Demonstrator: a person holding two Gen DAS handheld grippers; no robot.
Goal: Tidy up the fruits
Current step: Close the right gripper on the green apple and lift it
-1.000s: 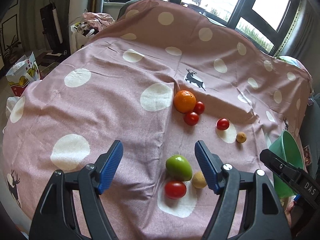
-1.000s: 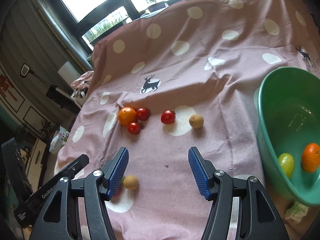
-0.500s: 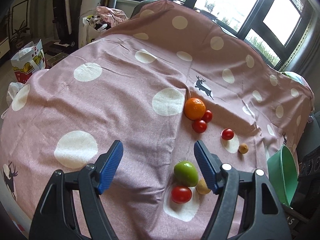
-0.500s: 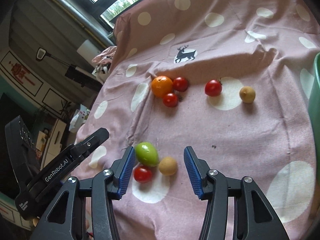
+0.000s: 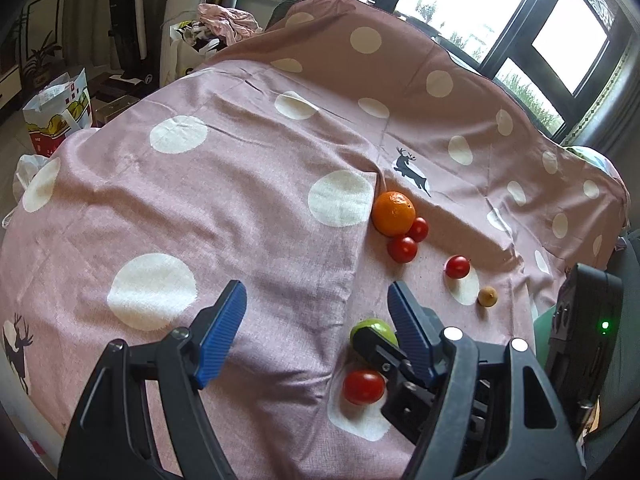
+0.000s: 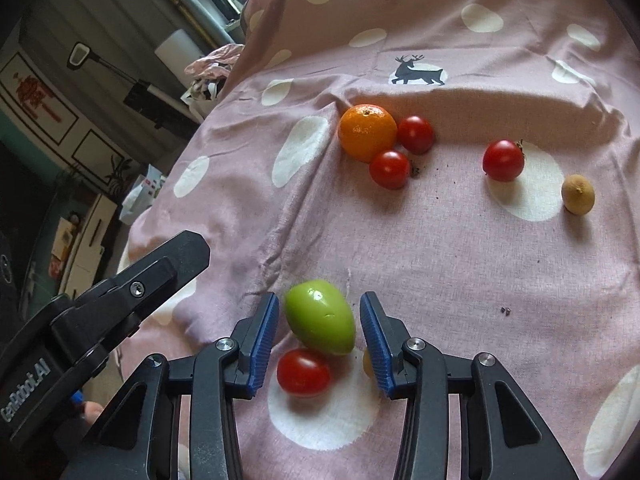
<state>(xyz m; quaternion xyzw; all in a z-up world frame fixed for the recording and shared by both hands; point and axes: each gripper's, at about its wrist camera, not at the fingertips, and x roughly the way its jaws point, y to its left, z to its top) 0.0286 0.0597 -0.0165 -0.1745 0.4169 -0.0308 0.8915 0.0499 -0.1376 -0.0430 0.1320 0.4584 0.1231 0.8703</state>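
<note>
- Farthest left, we see the left hand-held gripper (image 5: 316, 318) with its blue pads spread wide and nothing between them, only the pink dotted cloth (image 5: 240, 208) that covers the table.
- Right of it, near the table's near edge, the right hand-held gripper (image 6: 320, 330) straddles the green fruit (image 6: 320, 316); its jaws are closing, and a thin gap shows at each pad, so we judge the fruit not yet pinched.
- The green fruit lies tilted on the cloth, touching a red tomato (image 6: 303, 372) just nearer us, which sits on a white dot.
- A small tan fruit (image 6: 367, 362) peeks out behind the right pad, mostly hidden.
- Toward the middle of the table, an orange (image 6: 367, 132) sits below the printed deer (image 6: 416, 70), with two red tomatoes touching it, one (image 6: 390, 169) in front and one (image 6: 415, 134) to its right.
- Further right, apart from that cluster, a single red tomato (image 6: 503, 160) rests on the edge of another white dot.
- Nearest the table's right edge, a brownish round fruit (image 6: 578, 194) lies alone just beside that dot.
</note>
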